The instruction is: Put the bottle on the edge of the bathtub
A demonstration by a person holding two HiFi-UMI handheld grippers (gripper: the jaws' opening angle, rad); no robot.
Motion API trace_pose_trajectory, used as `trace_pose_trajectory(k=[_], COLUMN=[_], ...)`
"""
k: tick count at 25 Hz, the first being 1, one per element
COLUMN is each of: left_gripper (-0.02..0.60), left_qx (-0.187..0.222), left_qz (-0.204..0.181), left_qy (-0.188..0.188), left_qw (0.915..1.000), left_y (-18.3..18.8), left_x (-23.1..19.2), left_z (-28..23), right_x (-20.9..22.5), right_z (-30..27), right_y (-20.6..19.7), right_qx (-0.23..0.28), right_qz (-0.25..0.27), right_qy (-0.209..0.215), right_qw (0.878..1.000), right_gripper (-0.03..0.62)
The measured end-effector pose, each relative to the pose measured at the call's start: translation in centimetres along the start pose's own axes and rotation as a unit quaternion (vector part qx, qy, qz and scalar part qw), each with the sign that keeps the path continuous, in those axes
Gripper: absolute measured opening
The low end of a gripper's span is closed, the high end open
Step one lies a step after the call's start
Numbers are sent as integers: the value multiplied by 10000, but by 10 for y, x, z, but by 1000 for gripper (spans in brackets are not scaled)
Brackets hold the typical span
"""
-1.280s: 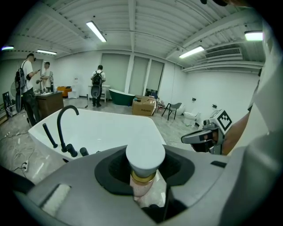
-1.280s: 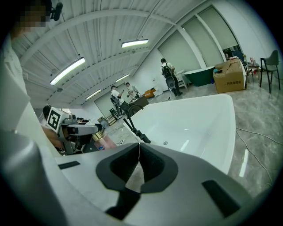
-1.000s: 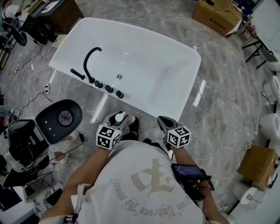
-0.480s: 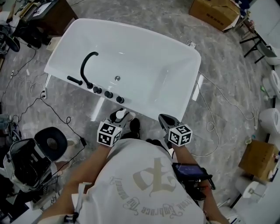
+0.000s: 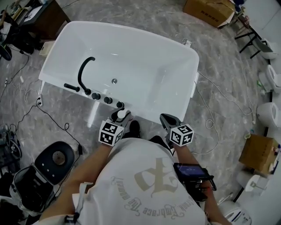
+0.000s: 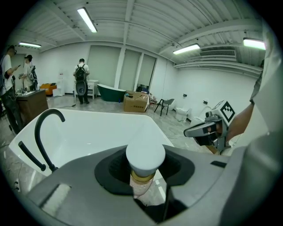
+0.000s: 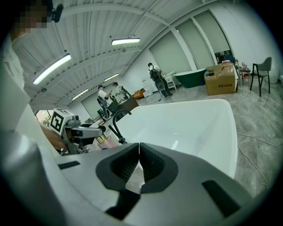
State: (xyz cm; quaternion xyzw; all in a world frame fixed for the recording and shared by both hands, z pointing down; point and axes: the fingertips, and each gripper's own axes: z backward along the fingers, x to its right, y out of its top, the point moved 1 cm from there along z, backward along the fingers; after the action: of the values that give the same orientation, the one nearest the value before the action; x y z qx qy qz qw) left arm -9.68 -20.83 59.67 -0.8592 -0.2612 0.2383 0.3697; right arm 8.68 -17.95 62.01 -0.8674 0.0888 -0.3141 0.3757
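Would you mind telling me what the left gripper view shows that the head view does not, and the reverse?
Only the left gripper view shows the gold collar of the bottle and people standing far off. Only the head view shows the tub's drain, the black knobs on its rim and floor cables. Both show the white bathtub, its black faucet, the right gripper and the bottle's white cap.

grey marbled floor (image 5: pixel 219 66) spreads beyond the right gripper (image 5: pixel 166 118); cardboard box (image 5: pixel 208 11) far ahead, strip lights (image 6: pixel 87 19) overhead.
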Motion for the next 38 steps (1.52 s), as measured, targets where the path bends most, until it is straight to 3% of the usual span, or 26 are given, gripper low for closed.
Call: trace_pose_trajectory(k=[12, 24, 38], left_gripper=[149, 149, 150], left_qx=[-58, -228, -718], left_qz=[-66, 124, 426], left_qy=[-192, 143, 522], left_qw=[9998, 9996, 9951], left_y=[7, -1, -18], left_x=[-22, -35, -15], left_z=[-14, -19, -46], right_x=[-4, -5, 12], right_z=[-25, -49, -42], right_y=[11, 19, 4], right_qx=[-59, -366, -692], right_qz=[-41, 48, 37], right_qy=[-127, 175, 697], right_qw=[9999, 9992, 9952], right_gripper=[6, 6, 6])
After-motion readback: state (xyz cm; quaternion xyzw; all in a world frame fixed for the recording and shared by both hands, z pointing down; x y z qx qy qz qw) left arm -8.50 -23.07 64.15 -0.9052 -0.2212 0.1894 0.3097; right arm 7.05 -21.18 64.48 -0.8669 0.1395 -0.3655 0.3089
